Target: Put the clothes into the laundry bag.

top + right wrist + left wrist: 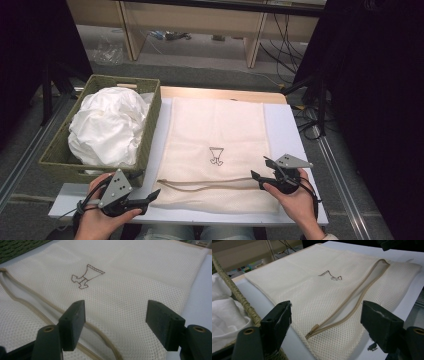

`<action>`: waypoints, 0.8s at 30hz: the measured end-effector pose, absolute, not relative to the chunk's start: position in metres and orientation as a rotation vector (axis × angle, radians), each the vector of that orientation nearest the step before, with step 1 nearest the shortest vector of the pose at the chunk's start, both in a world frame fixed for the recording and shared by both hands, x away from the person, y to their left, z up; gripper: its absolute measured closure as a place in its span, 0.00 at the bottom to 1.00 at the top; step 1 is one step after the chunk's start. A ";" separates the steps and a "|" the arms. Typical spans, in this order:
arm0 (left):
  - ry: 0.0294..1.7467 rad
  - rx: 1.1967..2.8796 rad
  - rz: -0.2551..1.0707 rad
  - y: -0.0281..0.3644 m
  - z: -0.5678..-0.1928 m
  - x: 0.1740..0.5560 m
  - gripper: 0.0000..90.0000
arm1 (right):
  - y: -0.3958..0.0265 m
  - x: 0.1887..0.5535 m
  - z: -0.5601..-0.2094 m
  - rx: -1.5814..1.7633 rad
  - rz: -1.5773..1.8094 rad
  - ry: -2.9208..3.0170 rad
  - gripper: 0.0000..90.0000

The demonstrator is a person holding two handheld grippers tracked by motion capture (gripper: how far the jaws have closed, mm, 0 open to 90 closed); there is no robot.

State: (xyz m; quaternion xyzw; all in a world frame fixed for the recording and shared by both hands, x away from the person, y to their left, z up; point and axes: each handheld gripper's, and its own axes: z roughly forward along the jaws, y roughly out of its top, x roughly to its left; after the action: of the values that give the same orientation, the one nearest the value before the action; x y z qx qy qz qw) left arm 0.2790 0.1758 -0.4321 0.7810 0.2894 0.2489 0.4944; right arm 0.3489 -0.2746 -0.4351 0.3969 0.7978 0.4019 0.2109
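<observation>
A cream mesh laundry bag [215,130] lies flat on the white table [287,135], with a small dark emblem [216,156] stitched at its middle. Its tan zipper [210,185] runs across the near end and gapes open. My left gripper [147,185] sits at the bag's near left corner, jaws open. In the left gripper view the zipper's pull end [314,327] lies on the table just ahead of the left gripper [327,307], untouched. My right gripper [261,169] hovers at the zipper's right end, open. In the right gripper view the mesh and zipper edge [37,312] lie under the right gripper [116,305].
A woven green basket [150,135] stands at the table's left, heaped with white cloth [107,125], close beside my left gripper. Wooden furniture legs and cables are on the floor beyond the table. Dark curtains flank both sides.
</observation>
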 end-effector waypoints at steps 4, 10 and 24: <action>0.697 1.891 0.600 0.174 -0.433 0.280 0.27 | -0.275 0.351 -0.437 1.104 1.121 2.230 0.37; 0.706 1.914 0.577 0.170 -0.436 0.279 0.29 | -0.271 0.353 -0.438 1.093 1.119 2.234 0.35; 0.668 1.959 0.548 0.166 -0.441 0.277 0.30 | -0.231 0.355 -0.447 0.882 0.986 2.424 0.33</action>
State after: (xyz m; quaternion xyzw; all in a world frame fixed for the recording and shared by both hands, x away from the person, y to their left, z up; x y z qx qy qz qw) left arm 0.2775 0.1656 -0.4410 0.8028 0.2738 0.2245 0.4797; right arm 0.3548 -0.2310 -0.4474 0.3138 0.8620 0.3506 0.1887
